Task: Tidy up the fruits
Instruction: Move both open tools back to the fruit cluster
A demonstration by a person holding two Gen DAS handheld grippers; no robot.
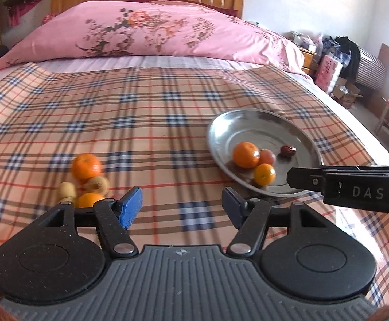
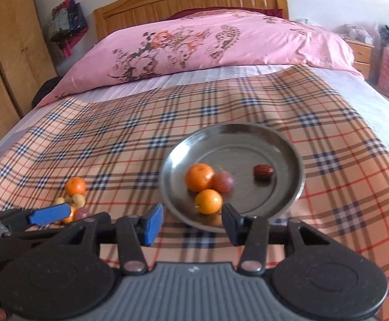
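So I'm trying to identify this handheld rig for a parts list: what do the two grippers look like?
Both look the same build. The left gripper has a grey ribbed base, two round black housings, black link arms with silver pivot pins, and blue ribbed pads on its fingers. The right gripper matches it; seen from the left wrist camera, its black side bears white letters "DAS". No cables show.

Four fruits [image 2: 203, 187] in steel plate [image 2: 288, 144], others [image 2: 73, 198] beside
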